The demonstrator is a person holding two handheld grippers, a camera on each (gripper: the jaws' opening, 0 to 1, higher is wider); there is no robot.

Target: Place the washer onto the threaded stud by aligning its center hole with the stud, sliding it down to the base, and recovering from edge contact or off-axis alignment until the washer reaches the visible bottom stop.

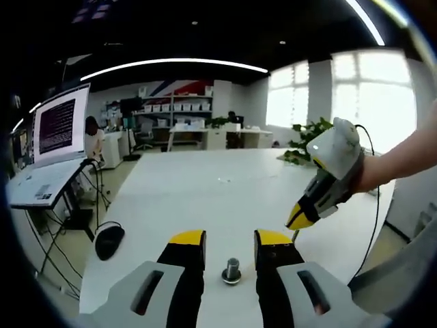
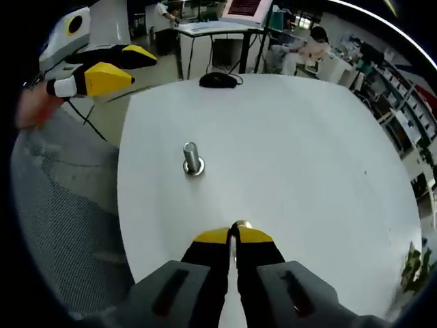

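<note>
A short threaded stud (image 1: 231,268) on a round base stands upright on the white table (image 1: 205,191), in the gap between my left gripper's (image 1: 231,240) open yellow-tipped jaws. In the right gripper view the stud (image 2: 192,158) is ahead and slightly left of my right gripper (image 2: 234,234), whose jaws are shut with a thin metal edge, the washer (image 2: 241,224), showing at their tips. In the left gripper view the right gripper (image 1: 299,217) hangs above the table, right of the stud, held by a person's hand. In the right gripper view the left gripper (image 2: 109,68) is at top left, jaws apart.
A black computer mouse (image 1: 108,240) lies near the table's left edge, also in the right gripper view as the mouse (image 2: 218,80). A laptop (image 1: 41,184) on a stand and a screen (image 1: 61,123) stand beyond it. A plant (image 1: 311,137) sits at the far right corner.
</note>
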